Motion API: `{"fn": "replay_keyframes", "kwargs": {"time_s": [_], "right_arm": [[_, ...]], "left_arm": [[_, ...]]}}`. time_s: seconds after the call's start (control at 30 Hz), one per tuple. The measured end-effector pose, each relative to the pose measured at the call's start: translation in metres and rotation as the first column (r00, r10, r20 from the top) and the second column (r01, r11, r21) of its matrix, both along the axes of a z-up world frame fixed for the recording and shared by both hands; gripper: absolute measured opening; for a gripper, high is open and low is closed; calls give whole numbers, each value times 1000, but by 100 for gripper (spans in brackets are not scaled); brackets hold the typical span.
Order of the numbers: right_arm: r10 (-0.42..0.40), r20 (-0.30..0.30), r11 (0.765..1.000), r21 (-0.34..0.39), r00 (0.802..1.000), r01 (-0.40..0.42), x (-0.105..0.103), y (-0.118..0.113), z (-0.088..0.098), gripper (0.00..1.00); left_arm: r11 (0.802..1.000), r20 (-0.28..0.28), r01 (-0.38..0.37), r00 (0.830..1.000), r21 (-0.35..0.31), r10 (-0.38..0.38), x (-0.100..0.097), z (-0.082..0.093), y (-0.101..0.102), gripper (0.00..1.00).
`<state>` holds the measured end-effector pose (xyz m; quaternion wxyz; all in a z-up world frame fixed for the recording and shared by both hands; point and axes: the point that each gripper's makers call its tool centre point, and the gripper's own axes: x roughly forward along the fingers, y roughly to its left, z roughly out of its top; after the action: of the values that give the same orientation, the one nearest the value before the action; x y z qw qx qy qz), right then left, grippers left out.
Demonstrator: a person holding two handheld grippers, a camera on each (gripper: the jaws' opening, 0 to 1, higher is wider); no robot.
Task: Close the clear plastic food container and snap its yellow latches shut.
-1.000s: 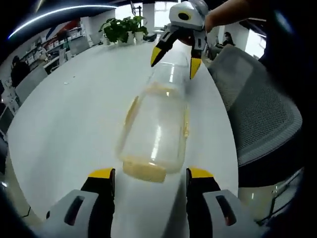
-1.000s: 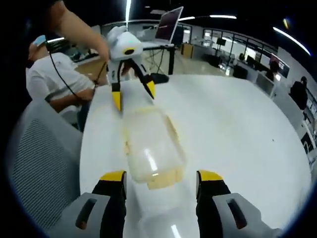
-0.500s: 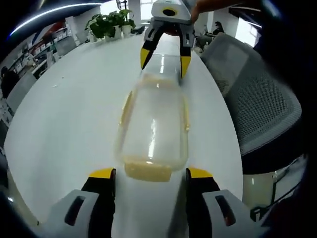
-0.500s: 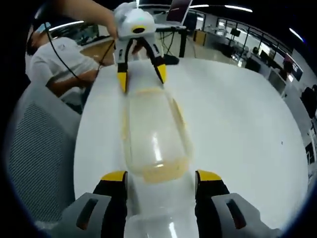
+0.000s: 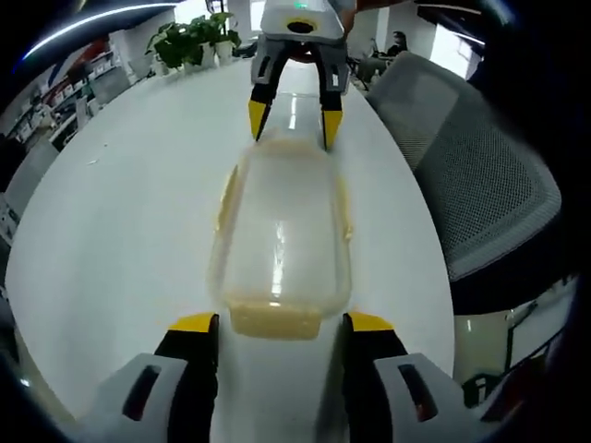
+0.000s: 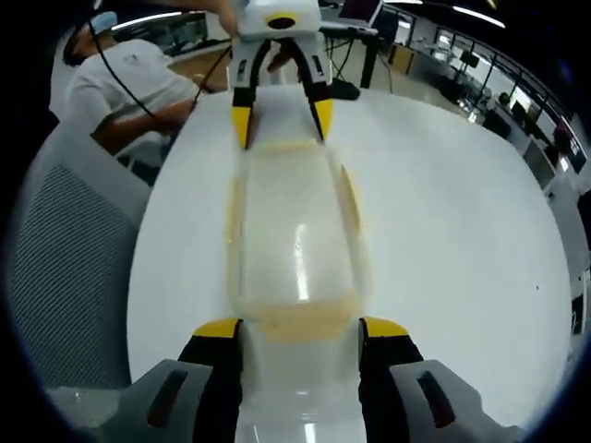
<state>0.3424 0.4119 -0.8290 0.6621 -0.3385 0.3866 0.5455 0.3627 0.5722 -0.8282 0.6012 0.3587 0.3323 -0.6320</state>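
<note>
Clear plastic food container (image 5: pixel 282 245) lies on white table (image 5: pixel 120 231); left gripper (image 5: pixel 280 325) and right gripper (image 6: pixel 297 329), jaws spread, flank opposite end latches. Risk: uneven pressing slides container.

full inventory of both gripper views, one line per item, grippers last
Food container: 1, clear plastic, lying on the table between the two grippers.
Latches: yellow; one at each short end, one along each long side.
Table: 1, white, under the container.
Mesh chair: 1, grey, beside the table edge.
Potted plants: green, at the far end of the table in the left gripper view.
Seated person: 1, white top, beyond the chair in the right gripper view.
Left gripper: yellow-tipped, open, jaws flanking one end latch.
Right gripper: yellow-tipped, open, jaws flanking the opposite end latch.
</note>
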Motion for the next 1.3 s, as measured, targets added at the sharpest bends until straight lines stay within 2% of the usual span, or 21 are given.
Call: {"fn": "replay_keyframes", "kwargs": {"time_s": [0.17, 0.3, 0.47, 0.9, 1.1, 1.3], "right_arm": [[24, -19, 999, -22, 1000, -24, -2, 1, -4, 48], [33, -18, 998, -46, 999, -34, 3, -1, -6, 41], [36, -18, 997, -70, 999, -37, 4, -2, -7, 39], [27, -47, 985, -168, 999, -34, 2, -4, -10, 39], [0, -75, 986, -164, 997, -12, -3, -5, -9, 38], [9, -69, 989, -146, 998, -20, -8, -3, -1, 38]], "left_arm": [[999, -2, 44, 999, 27, -44, -6, -6, 1, 49], [996, 10, 70, 997, 63, -71, -6, -11, 3, 47], [998, 7, 41, 999, 56, -41, -2, -10, -1, 40], [996, 5, 49, 999, 74, -50, -2, -9, -2, 39], [996, -6, 40, 999, 82, -39, -3, -7, -2, 38], [997, -33, 29, 999, 75, -26, -8, -5, 1, 38]]}}
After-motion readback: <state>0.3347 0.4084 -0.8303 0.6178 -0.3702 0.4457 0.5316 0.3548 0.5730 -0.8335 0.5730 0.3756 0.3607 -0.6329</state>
